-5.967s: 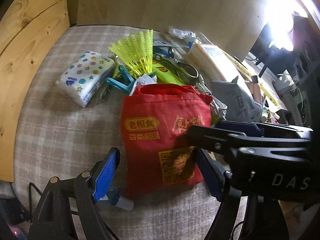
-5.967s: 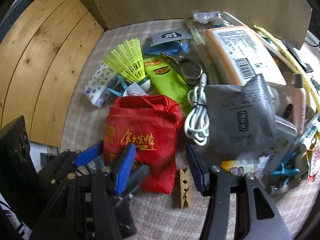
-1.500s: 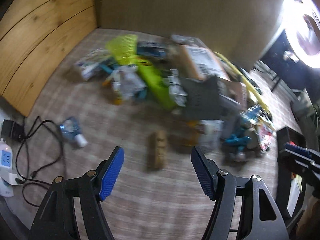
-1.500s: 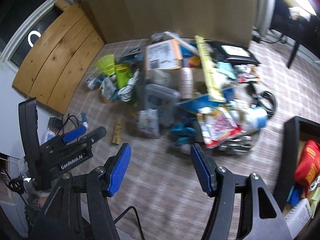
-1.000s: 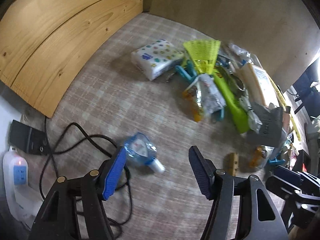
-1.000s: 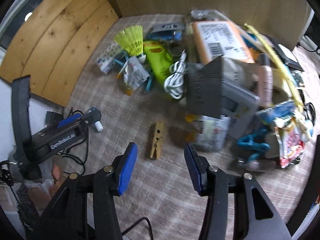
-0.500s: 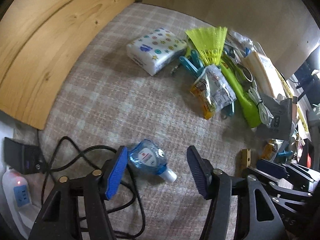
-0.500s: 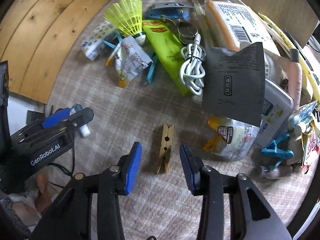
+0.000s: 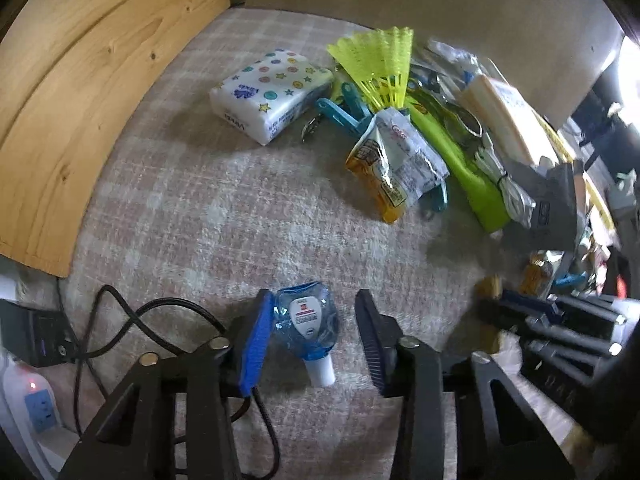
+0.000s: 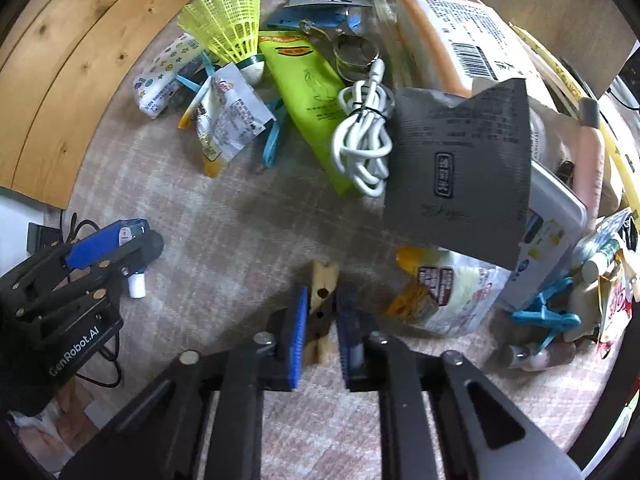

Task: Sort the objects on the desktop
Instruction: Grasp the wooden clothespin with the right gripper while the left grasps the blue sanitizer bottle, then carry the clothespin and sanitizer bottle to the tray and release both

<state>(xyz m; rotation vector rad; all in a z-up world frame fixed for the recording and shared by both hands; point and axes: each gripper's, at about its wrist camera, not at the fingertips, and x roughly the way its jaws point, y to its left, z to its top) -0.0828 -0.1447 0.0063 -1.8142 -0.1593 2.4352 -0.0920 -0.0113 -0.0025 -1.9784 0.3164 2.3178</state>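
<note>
A small blue sanitizer bottle (image 9: 307, 328) with a white cap lies on the checked cloth between the pads of my left gripper (image 9: 316, 336). The jaws are open around it; the left pad touches or nearly touches it, the right pad stands apart. My right gripper (image 10: 322, 328) has its blue pads closed against a wooden clothespin (image 10: 320, 304) lying on the cloth. The left gripper also shows in the right wrist view (image 10: 108, 252) at the left.
A pile lies beyond: tissue pack (image 9: 272, 94), yellow shuttlecock (image 10: 228, 20), snack packet (image 9: 396, 160), green packet (image 10: 312, 92), white cable (image 10: 364, 136), grey pouch (image 10: 460, 172), blue clips (image 10: 544, 316). Black cord (image 9: 132, 320) and power strip (image 9: 28, 404) lie left. Wooden boards (image 9: 72, 80) border the cloth.
Both grippers have moved down and forward. The left jaws now straddle the blue bottle. The right jaws have narrowed from open onto the wooden clothespin.
</note>
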